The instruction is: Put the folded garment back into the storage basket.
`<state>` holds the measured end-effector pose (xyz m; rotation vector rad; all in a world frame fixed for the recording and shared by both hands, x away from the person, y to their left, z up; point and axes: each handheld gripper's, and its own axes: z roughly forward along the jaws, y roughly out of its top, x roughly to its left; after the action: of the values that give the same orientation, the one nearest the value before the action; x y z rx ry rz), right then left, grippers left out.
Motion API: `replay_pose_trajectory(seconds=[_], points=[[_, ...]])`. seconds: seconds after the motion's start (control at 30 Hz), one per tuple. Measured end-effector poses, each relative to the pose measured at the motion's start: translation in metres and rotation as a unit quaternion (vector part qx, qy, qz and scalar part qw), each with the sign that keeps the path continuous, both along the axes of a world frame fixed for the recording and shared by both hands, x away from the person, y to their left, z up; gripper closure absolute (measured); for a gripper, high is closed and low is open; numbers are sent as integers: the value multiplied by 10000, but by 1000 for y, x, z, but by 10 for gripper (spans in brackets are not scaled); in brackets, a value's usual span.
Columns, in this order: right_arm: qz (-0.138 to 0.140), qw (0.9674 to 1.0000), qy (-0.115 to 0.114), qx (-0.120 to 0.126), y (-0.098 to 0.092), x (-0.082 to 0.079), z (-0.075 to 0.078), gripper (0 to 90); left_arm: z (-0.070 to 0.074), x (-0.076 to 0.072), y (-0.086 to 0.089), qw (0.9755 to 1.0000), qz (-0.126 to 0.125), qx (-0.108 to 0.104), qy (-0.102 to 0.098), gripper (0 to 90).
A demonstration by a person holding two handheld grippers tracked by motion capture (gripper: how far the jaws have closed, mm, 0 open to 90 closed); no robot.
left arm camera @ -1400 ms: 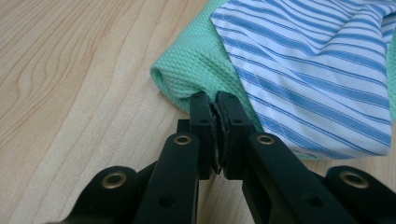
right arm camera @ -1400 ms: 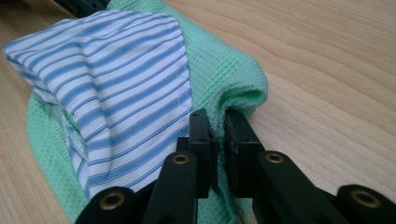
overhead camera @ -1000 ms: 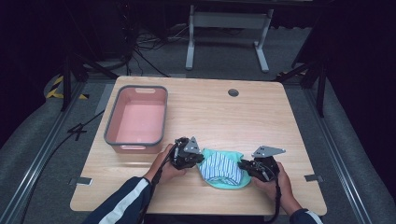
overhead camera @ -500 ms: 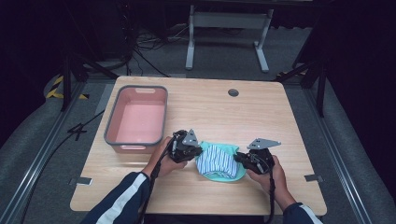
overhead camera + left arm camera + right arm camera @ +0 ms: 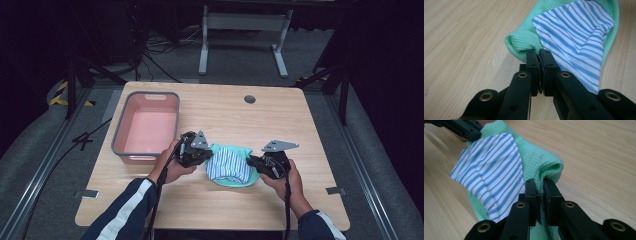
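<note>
You hold the green garment with its blue-striped panel (image 5: 229, 168) stretched between your two grippers, the left gripper (image 5: 539, 57) pinched tight on its rolled edge on one side and the right gripper (image 5: 539, 187) clamped on the opposite fold.

Green waffle-knit cloth (image 5: 524, 42) with smooth striped cotton patch (image 5: 576, 37), matt wood-grain table (image 5: 320, 130) — black matt plastic tongs (image 5: 539, 56), pink plastic tub (image 5: 148, 127)

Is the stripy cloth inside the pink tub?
No, the striped cloth is between the two grippers, beside the pink tub, whose inside is bare.
</note>
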<state>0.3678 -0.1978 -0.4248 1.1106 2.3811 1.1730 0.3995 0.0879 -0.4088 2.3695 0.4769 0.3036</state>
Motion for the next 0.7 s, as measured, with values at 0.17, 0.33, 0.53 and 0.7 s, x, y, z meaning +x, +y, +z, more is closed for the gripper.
replay_pose_trajectory(seconds=[0.17,0.33,0.53,0.7], points=[[32,10000,-22,28,4,4,8,833,5,3,2,10000,62,-15,-31,865],[80,9999,-79,2,8,6,15,833,13,6,5,9999,68,54,-106,865],[96,9998,-153,19,13,9,26,833,25,8,10,9997,126,45,-204,865],[139,9996,-232,3,18,13,36,832,36,9,14,9994,147,73,-295,865]])
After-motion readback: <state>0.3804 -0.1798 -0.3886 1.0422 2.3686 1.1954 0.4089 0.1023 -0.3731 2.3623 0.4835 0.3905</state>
